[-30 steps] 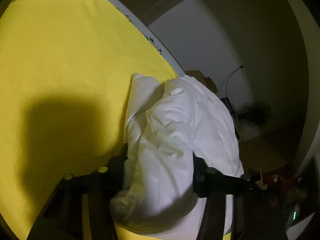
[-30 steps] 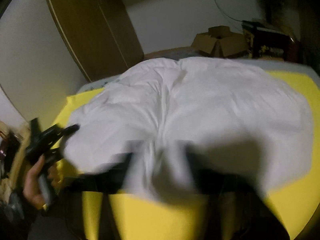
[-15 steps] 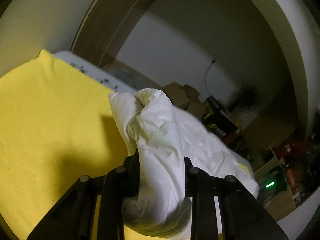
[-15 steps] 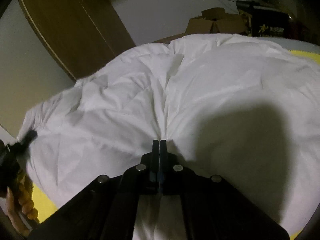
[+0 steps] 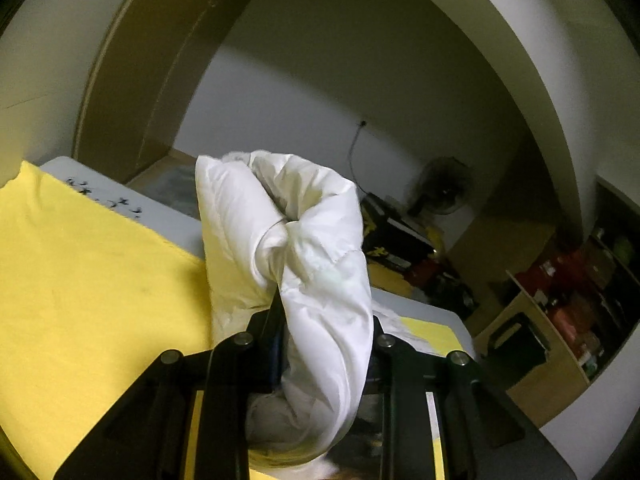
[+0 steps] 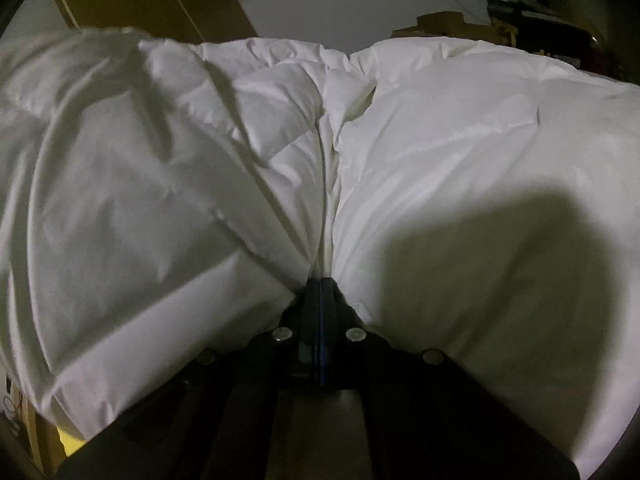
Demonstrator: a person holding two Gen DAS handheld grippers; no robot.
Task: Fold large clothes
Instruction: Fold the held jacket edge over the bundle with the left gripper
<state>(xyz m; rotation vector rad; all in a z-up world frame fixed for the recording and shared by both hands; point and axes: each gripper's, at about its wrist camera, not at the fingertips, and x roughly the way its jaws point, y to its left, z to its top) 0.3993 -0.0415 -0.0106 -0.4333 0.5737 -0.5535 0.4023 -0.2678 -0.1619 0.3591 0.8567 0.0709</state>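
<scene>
Left gripper clenched on a bunched fold of the white garment, lifted above the yellow sheet on the surface. Right gripper pinched fully together on a crease of the garment, which spreads wide, puffy and wrinkled, ahead of it.

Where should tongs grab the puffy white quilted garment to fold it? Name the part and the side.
Grip the puffy white quilted garment at a thin outer hem, coming in low from the side over the yellow cloth; the padded middle bunches thickly, as the wad in the left tongs shows.
</scene>
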